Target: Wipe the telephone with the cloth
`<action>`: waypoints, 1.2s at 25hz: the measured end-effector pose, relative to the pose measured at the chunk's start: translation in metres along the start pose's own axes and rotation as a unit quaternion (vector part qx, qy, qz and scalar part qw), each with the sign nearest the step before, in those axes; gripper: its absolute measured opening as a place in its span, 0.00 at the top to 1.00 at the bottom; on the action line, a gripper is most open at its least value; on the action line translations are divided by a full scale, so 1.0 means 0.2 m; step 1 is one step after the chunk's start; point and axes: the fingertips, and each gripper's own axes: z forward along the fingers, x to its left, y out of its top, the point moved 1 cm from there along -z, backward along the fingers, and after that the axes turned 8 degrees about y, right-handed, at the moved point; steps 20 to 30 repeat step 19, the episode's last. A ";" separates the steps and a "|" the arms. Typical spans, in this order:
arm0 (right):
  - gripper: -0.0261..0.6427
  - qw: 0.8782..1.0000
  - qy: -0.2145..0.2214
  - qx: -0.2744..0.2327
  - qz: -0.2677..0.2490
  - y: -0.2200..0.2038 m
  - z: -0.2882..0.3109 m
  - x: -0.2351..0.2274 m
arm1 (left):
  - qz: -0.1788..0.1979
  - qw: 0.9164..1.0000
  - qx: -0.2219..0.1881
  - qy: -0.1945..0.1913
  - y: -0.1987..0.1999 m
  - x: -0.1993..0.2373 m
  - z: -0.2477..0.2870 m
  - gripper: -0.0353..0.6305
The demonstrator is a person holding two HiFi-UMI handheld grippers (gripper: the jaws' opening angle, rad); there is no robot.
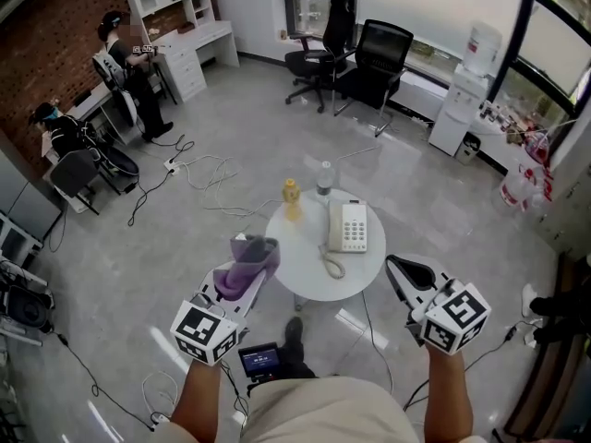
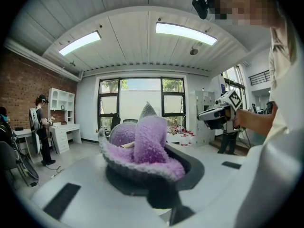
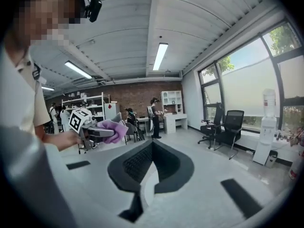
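White round table, cream corded telephone

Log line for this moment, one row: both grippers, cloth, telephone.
left gripper: shut on cloth | right gripper: shut, empty | telephone: on round table, neither gripper touching | wiping: not under way

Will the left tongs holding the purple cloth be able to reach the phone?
Probably yes. The left tongs, shut on the cloth, hang above the table's near side; the telephone lies uncovered, and both bottles stand farther back.
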 end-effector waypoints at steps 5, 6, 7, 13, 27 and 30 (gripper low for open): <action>0.97 1.000 0.019 -0.010 -0.014 0.02 -0.20 0.17 | 0.002 1.000 0.004 0.021 -0.01 -0.13 -0.19 0.83; 0.97 1.000 0.021 -0.011 -0.017 0.02 -0.24 0.20 | 0.003 1.000 0.005 0.025 -0.01 -0.15 -0.22 0.83; 0.97 0.999 0.022 -0.013 -0.019 0.03 -0.27 0.22 | 0.003 1.000 0.005 0.029 -0.01 -0.17 -0.25 0.83; 0.97 0.999 0.024 -0.019 -0.026 0.02 -0.41 0.32 | 0.003 0.999 0.003 0.042 0.00 -0.26 -0.39 0.83; 0.97 0.999 0.021 -0.018 -0.016 -0.01 -0.51 0.32 | 0.006 0.999 0.002 0.036 0.02 -0.37 -0.40 0.83; 0.97 0.999 0.021 -0.018 -0.016 -0.01 -0.51 0.32 | 0.006 0.999 0.002 0.036 0.02 -0.37 -0.40 0.83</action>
